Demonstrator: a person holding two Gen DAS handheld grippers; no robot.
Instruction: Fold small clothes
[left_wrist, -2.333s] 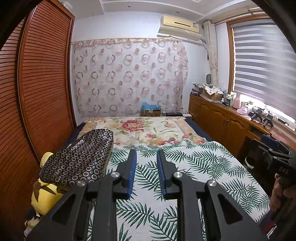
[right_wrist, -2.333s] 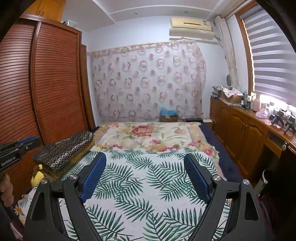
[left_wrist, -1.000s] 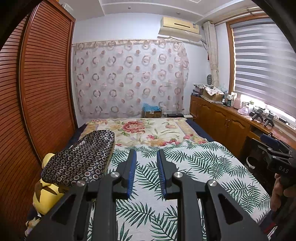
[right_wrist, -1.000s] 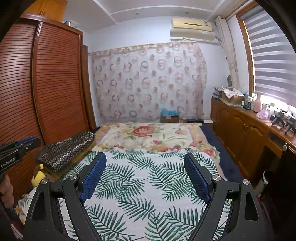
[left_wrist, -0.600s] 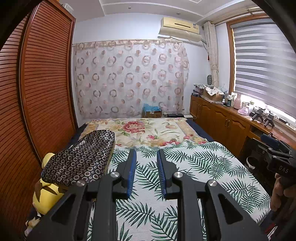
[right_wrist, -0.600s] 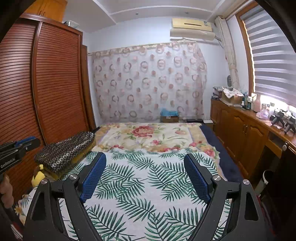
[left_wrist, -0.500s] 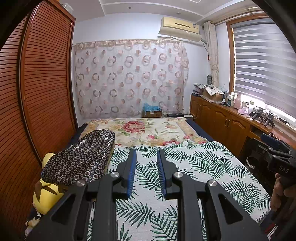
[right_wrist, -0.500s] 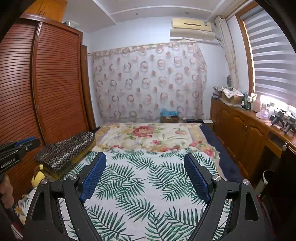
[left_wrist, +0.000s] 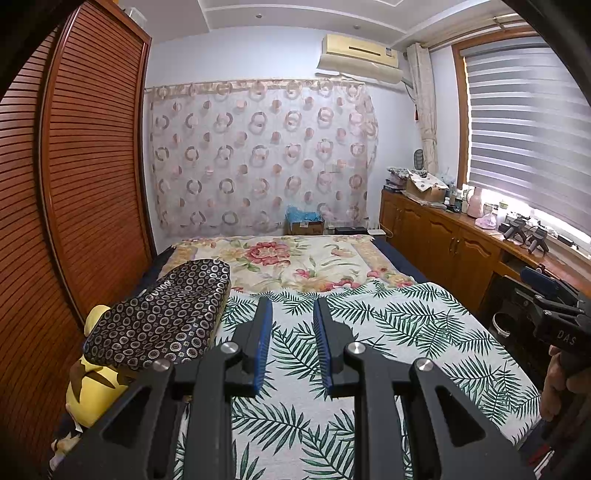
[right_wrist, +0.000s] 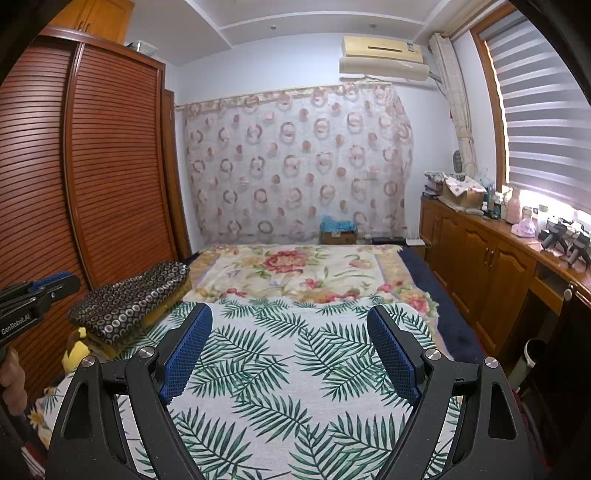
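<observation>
No small garment shows in either view. My left gripper (left_wrist: 292, 343) hangs above the palm-leaf bedspread (left_wrist: 388, 332), its blue-padded jaws narrowly apart with nothing between them. My right gripper (right_wrist: 290, 350) is wide open and empty above the same bedspread (right_wrist: 280, 354). The right gripper's body shows at the right edge of the left wrist view (left_wrist: 554, 317). The left gripper's body shows at the left edge of the right wrist view (right_wrist: 33, 299).
A dark ring-patterned pillow (left_wrist: 162, 314) lies on the bed's left side over a yellow plush toy (left_wrist: 88, 391). A floral blanket (left_wrist: 288, 262) covers the far half. A slatted wardrobe (left_wrist: 74, 184) stands left, wooden cabinets (left_wrist: 443, 254) right.
</observation>
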